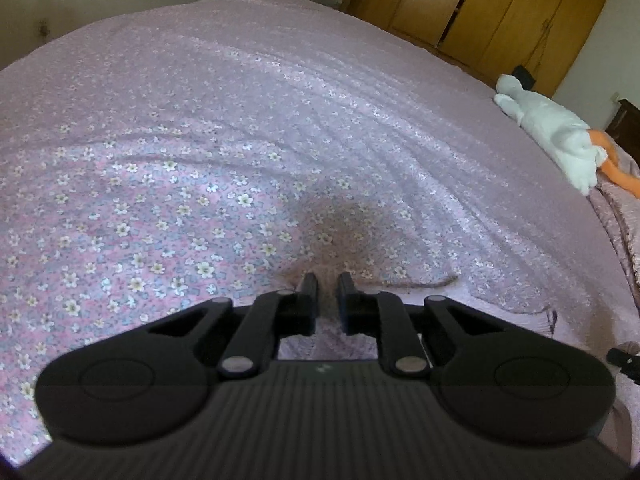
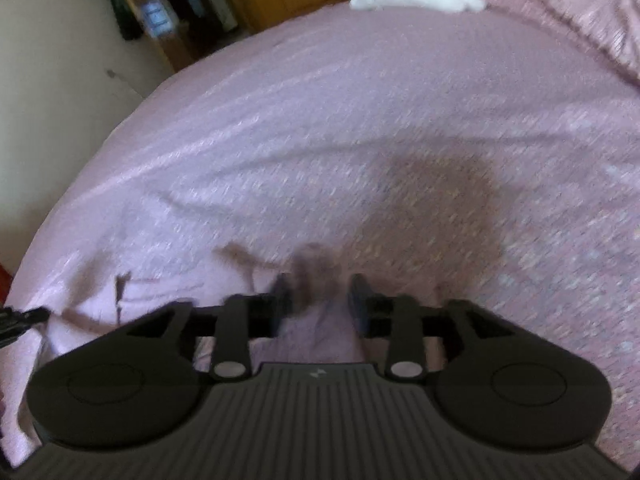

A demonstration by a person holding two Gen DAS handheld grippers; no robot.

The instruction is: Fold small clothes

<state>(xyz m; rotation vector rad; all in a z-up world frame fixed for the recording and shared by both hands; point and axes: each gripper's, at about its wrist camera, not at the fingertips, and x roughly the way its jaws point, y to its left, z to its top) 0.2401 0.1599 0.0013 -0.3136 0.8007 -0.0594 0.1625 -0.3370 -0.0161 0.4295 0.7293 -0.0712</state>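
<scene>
A plain pink garment (image 1: 492, 312) with a brownish hem lies at the near edge of the bed. My left gripper (image 1: 327, 285) is low over that hem with its fingers almost together, and a raised fold of the cloth runs out of the narrow gap. In the blurred right wrist view, the same garment (image 2: 132, 308) lies to the left. My right gripper (image 2: 321, 290) stands open over it, with a dark bunch of hem (image 2: 312, 270) just ahead of its left finger. Each wrist view catches the other gripper's tip at its side edge.
The bed's floral pink sheet (image 1: 180, 200) spreads wide ahead. A white and orange plush toy (image 1: 560, 132) lies at the far right by the pillows. Wooden wardrobes (image 1: 500, 8) stand beyond the bed, and a pale wall is to the left.
</scene>
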